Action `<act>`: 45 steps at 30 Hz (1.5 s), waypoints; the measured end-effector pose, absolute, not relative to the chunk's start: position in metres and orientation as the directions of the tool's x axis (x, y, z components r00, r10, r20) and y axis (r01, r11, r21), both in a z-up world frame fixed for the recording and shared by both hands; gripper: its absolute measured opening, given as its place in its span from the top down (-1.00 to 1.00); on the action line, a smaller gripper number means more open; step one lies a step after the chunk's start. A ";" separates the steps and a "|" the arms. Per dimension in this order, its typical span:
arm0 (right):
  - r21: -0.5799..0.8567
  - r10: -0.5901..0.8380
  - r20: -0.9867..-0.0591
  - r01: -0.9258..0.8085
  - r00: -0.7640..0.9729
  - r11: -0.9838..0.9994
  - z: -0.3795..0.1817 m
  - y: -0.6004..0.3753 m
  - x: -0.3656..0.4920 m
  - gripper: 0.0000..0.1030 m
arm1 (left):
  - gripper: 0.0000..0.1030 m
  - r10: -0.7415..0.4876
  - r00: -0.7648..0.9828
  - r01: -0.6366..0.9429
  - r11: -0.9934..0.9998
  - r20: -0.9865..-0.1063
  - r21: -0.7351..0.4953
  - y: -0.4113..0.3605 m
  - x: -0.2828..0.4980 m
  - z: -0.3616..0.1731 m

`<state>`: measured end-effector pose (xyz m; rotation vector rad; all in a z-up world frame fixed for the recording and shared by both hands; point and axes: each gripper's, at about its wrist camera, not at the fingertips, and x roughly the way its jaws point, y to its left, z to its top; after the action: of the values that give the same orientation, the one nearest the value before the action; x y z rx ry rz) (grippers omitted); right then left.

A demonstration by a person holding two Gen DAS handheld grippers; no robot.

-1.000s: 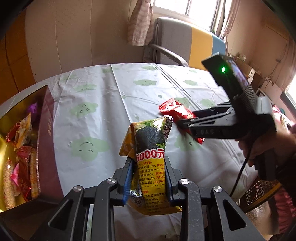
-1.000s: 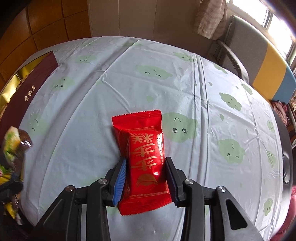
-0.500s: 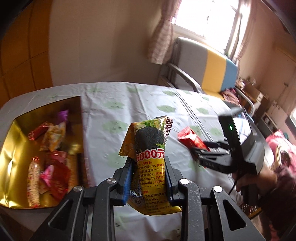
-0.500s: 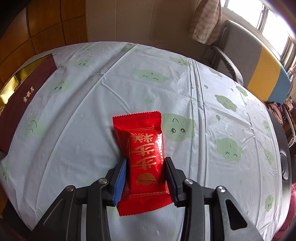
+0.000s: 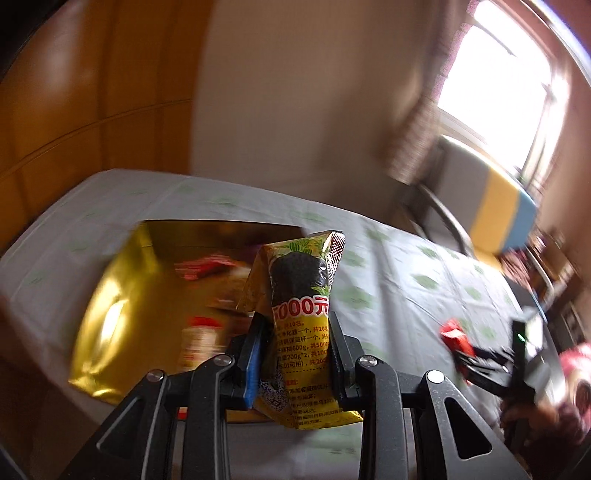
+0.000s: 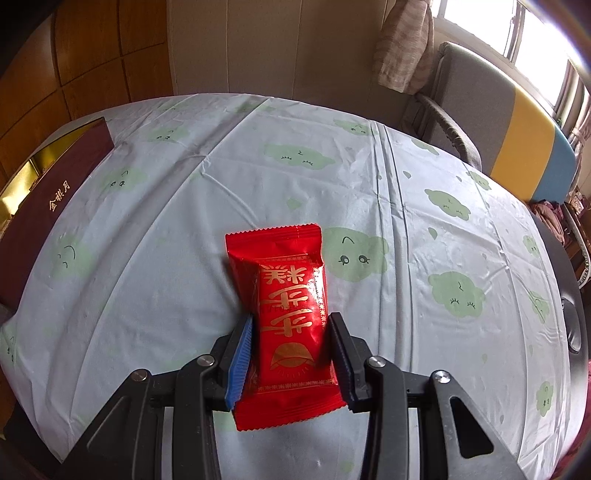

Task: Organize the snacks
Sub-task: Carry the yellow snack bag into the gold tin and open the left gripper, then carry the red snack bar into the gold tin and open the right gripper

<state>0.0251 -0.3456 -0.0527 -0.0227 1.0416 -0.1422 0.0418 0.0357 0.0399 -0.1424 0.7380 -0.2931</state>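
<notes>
The left gripper point(image 5: 295, 354) has its fingers clamped on a tall yellow snack packet with a dark printed picture and red numerals point(image 5: 301, 314), which stands upright between the pads. Beyond the packet in the left wrist view lies an open box with a shiny gold lining point(image 5: 122, 295), set at the left edge of the tabletop; blurred red and orange wrapped snacks point(image 5: 207, 267) lie inside it, too smeared to tell apart.

The right gripper point(image 6: 291, 354) has its fingers pressed against the sides of a flat red foil snack packet with gold characters point(image 6: 284, 306), held above the middle of the tabletop. In the left wrist view this gripper point(image 5: 476, 363) shows small near the right edge of the tabletop, the red packet point(image 5: 456, 336) at its tip.

The table carries a pale blue plastic tablecloth printed with green smiling clouds point(image 6: 369, 177). In the right wrist view the box's maroon outer wall with gold lettering point(image 6: 55, 199) sits at the left edge. A grey, yellow and blue armchair point(image 6: 517, 136) stands past the far edge, below a bright window point(image 6: 517, 33).
</notes>
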 end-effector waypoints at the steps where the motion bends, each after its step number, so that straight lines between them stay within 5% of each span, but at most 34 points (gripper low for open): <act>1: -0.085 -0.127 -0.858 0.106 0.497 0.991 -0.053 -0.346 0.025 0.21 | 0.41 -0.290 0.705 0.173 0.955 -0.647 -0.240 0.050 0.046 0.038; 9: -0.077 -0.120 -0.862 0.106 0.493 0.991 -0.052 -0.348 0.026 0.21 | 0.41 -0.229 0.657 -0.044 0.939 -0.718 -0.340 0.124 0.087 0.014; 24: -0.066 -0.115 -0.866 0.116 0.486 0.991 -0.053 -0.349 0.028 0.21 | 0.37 -0.229 0.528 -0.069 0.948 -0.818 -0.310 0.084 0.178 -0.030; 45: 0.017 -0.021 -0.887 0.078 0.462 0.997 -0.045 -0.332 0.034 0.22 | 0.16 -0.039 0.641 -0.109 0.984 -0.767 -0.141 0.085 0.072 -0.014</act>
<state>0.0336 -0.3315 -0.0453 0.0579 1.0891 -0.0607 0.0720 0.0847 -0.0138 -0.1807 0.8753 0.0399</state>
